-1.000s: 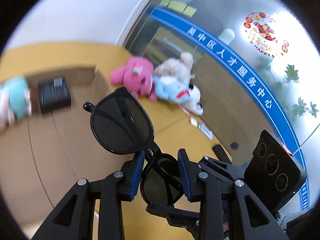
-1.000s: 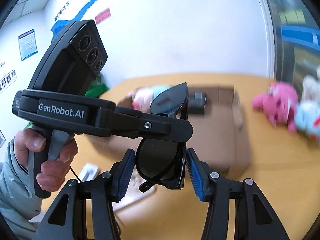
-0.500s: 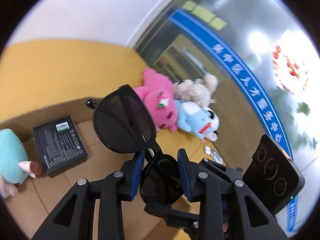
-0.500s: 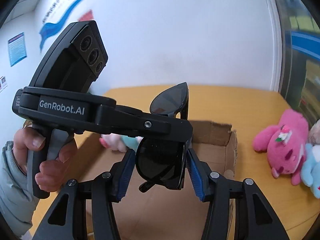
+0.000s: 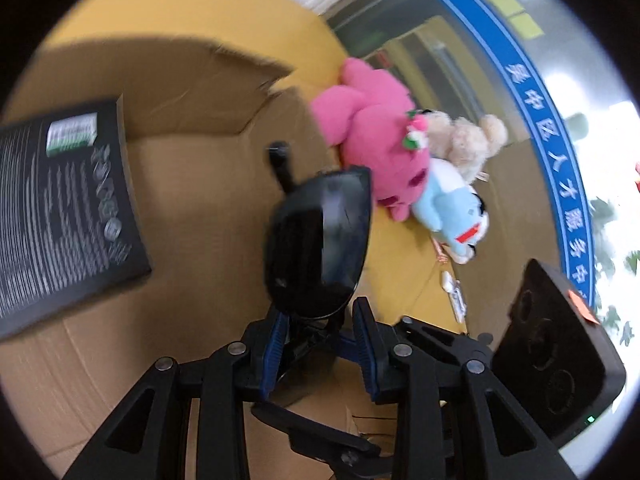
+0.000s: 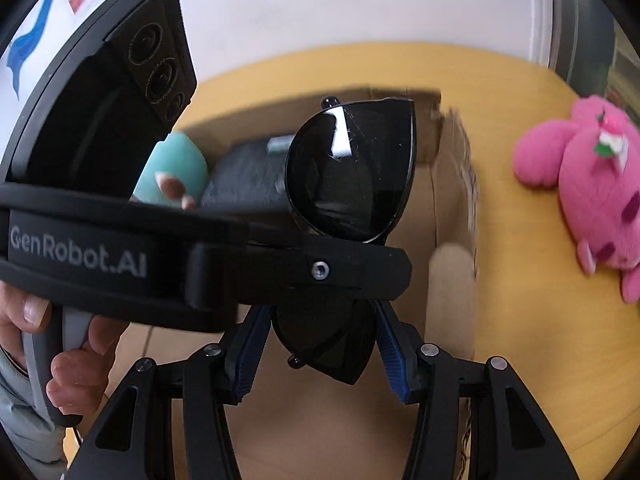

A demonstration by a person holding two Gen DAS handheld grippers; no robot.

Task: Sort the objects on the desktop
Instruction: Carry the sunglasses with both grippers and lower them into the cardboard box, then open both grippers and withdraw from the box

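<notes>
Lettering: "GenRobot.AI", white on left gripper (image 6: 324, 300) body.
Sunglasses (image 6: 350, 172): glossy black plastic, clamped between jaws of both grippers, right gripper (image 6: 316, 356) included, above cardboard box (image 5: 192, 168).
Beyond jaws: fuzzy pink plush (image 5: 376, 140).

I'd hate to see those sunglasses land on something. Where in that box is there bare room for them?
Bare cardboard floor lies under the sunglasses, between the black packet and the box's torn wall. The far-left corner is crowded by the packet and a teal toy. Outside, the pink plush takes the table's right side.
</notes>
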